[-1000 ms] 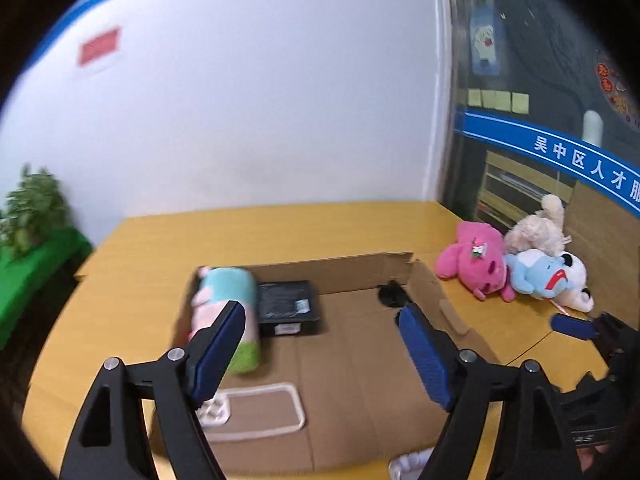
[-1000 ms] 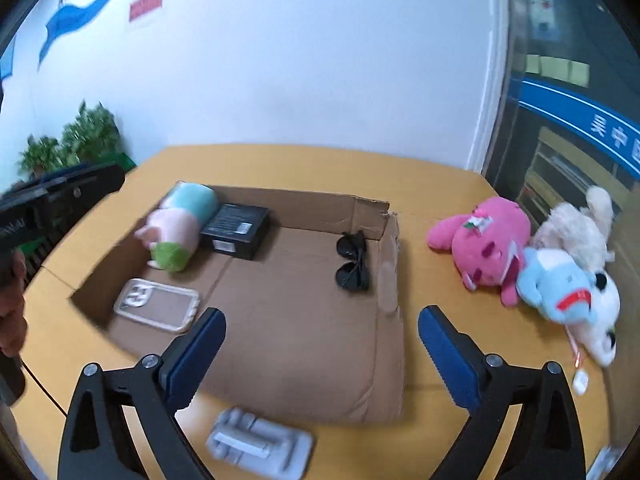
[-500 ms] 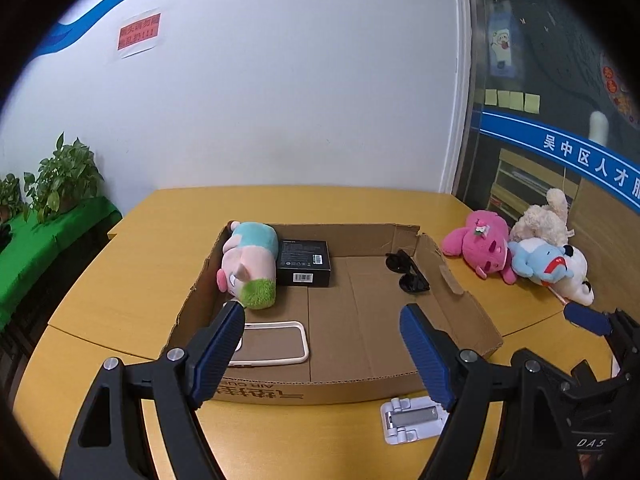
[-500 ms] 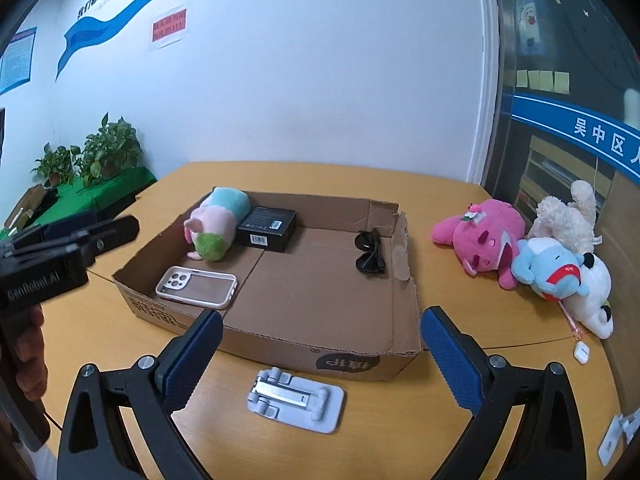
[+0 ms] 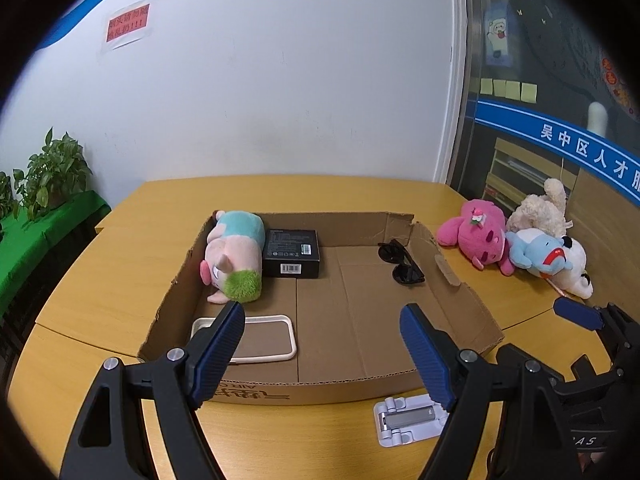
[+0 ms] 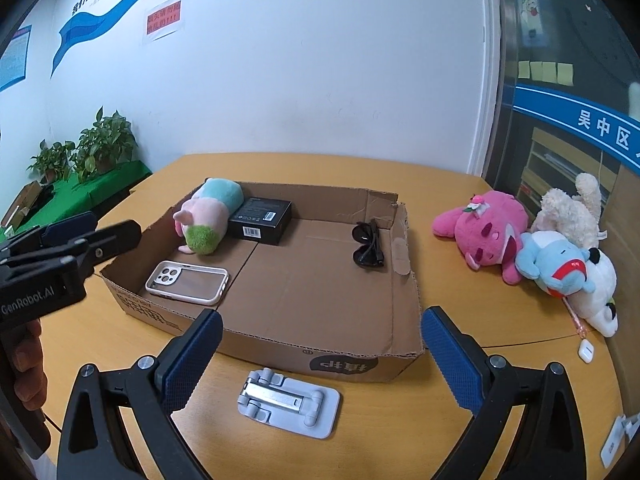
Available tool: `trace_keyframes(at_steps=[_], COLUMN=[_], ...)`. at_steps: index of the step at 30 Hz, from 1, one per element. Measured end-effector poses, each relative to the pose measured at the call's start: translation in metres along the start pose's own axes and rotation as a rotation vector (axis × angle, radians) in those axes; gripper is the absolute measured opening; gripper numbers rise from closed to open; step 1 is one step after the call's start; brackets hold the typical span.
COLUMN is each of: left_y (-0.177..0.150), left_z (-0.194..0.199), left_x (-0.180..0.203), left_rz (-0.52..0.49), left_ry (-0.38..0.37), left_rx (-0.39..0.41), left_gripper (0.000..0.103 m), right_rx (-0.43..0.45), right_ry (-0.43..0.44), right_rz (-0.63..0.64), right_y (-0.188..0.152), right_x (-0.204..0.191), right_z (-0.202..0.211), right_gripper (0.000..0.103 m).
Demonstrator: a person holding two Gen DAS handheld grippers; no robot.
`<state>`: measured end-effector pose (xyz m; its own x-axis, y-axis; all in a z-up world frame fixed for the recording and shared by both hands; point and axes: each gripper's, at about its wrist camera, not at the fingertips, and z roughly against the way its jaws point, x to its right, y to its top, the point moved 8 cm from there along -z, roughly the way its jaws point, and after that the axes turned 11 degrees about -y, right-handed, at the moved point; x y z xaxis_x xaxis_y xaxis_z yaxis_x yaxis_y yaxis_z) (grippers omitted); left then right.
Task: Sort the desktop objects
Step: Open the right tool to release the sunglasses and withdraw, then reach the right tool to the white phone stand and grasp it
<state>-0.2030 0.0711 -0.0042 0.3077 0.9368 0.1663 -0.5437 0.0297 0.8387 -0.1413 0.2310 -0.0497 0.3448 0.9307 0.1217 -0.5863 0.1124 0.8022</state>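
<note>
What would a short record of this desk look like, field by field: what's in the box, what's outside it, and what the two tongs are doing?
Box: cardboard tray, open top
In box: pastel plush, black carton, phone case, sunglasses
Outside, front: white phone stand
Outside, right: pink plush, cream plush, blue-and-white plush, earbud case
Left tongs: open, empty
Right tongs: open, empty
</note>
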Motion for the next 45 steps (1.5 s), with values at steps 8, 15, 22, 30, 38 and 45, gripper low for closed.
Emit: trace_keyframes(at_steps=[8, 15, 22, 30, 38, 45], left_y=[-0.008, -0.015, -0.015, -0.020, -0.047, -0.101], left_z=[-0.011, -0.019, -0.021, -0.023, -0.036, -0.065], left_x=[-0.005, -0.003, -0.007, -0.023, -0.037, -0.019], left_rz=[0.015, 0.012, 0.014, 0.030, 0.074, 0.091], left_ry=[-0.004, -0.027, -0.025, -0.012, -0.067, -0.215], left_rx=[-0.028, -0.058, -0.062, -0.071, -0.147, -0.292], left_gripper=[0.080, 0.080, 0.080, 0.080, 0.080, 0.079], right_rx=[-0.015, -0.034, -0.045, -0.048, -0.074, -0.289], right_ry=[0.009, 0.014, 0.017, 0.039, 0.060, 0.081], right_rz=[0.006, 0.008, 0.011, 0.013, 0.038, 0.017], right_y=[-0.002, -0.010, -0.014, -0.014, -0.032, -0.104], right_x=[-0.004, -0.003, 0.000, -0.006, -0.001, 0.033], right_z=[-0.011, -0.016, -0.021, -0.025, -0.035, -0.070], right_gripper=[0.101, 0.101, 0.101, 0.101, 0.101, 0.099])
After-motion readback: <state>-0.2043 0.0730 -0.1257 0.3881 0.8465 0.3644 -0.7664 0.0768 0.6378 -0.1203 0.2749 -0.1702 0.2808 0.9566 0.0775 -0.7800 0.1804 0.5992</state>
